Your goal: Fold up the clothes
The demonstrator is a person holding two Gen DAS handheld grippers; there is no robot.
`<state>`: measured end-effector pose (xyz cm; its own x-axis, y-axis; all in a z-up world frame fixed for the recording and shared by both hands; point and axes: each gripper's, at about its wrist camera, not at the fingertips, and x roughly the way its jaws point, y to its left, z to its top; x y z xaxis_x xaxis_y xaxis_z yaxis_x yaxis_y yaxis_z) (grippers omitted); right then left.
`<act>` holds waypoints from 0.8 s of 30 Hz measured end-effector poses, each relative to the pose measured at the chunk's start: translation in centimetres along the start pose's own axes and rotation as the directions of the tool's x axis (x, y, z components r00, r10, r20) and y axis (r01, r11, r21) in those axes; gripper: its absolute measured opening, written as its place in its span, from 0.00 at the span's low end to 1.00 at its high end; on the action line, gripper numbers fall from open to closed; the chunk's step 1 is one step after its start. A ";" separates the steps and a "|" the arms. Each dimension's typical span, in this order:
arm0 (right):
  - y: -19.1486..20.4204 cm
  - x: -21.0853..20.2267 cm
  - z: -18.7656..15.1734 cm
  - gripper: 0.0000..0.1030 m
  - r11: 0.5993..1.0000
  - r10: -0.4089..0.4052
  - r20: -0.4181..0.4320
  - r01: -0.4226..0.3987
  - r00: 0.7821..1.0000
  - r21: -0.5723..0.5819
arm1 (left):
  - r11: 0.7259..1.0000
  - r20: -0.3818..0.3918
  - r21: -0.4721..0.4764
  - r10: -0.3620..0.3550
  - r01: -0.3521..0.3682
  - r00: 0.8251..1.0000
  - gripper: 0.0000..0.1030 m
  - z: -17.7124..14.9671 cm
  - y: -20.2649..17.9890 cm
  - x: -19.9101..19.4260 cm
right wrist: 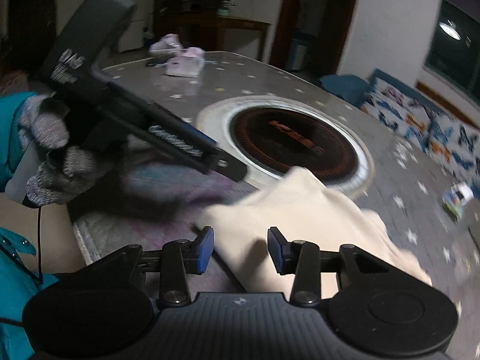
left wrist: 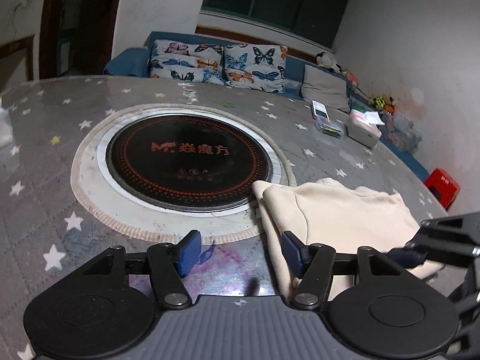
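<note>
I have both jaws spread and gripping nothing, left gripper (left wrist: 238, 252) at the cream garment's (left wrist: 336, 210) left edge, right gripper (right wrist: 241, 249) over its near hem, because it lies bunched beside the table's (left wrist: 45, 180) round cooktop (left wrist: 189, 162), awaiting 2 fresh grips.

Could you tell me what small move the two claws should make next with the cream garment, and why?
Probably bring the left claw onto the cream garment's near edge and close. Both claws stand open with nothing pinched; the garment lies loosely bunched on the table, one corner overlapping the round hotplate. The right claw already hangs over the cloth.
</note>
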<state>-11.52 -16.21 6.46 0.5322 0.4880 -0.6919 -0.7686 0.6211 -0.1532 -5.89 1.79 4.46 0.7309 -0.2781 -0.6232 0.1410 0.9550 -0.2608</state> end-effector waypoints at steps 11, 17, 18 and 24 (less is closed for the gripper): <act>3.4 2.9 0.6 0.38 0.988 -0.004 -0.038 -0.002 0.999 -0.153 | 0.988 -0.025 -0.122 -0.096 0.092 0.995 0.64 0.3 0.5 0.2; 2.1 2.8 0.6 0.15 0.998 -0.002 -0.026 0.000 1.000 -0.062 | 0.970 -0.033 -0.202 -0.142 0.133 0.989 0.65 0.5 0.6 0.7; 1.7 2.7 0.6 0.12 0.999 0.004 -0.018 -0.005 1.000 -0.035 | 0.966 -0.034 -0.216 -0.151 0.140 0.988 0.65 0.6 0.6 0.8; -1.2 0.8 0.7 0.09 0.989 0.054 0.039 -0.059 0.998 0.135 | 0.932 -0.055 -0.330 -0.178 0.150 0.982 0.65 1.1 0.8 1.9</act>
<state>-9.88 -16.17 6.53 0.5033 0.5443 -0.6711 -0.7434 0.6686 -0.0153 -3.63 2.12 3.85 0.6564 -0.4489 -0.6063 0.0207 0.8141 -0.5804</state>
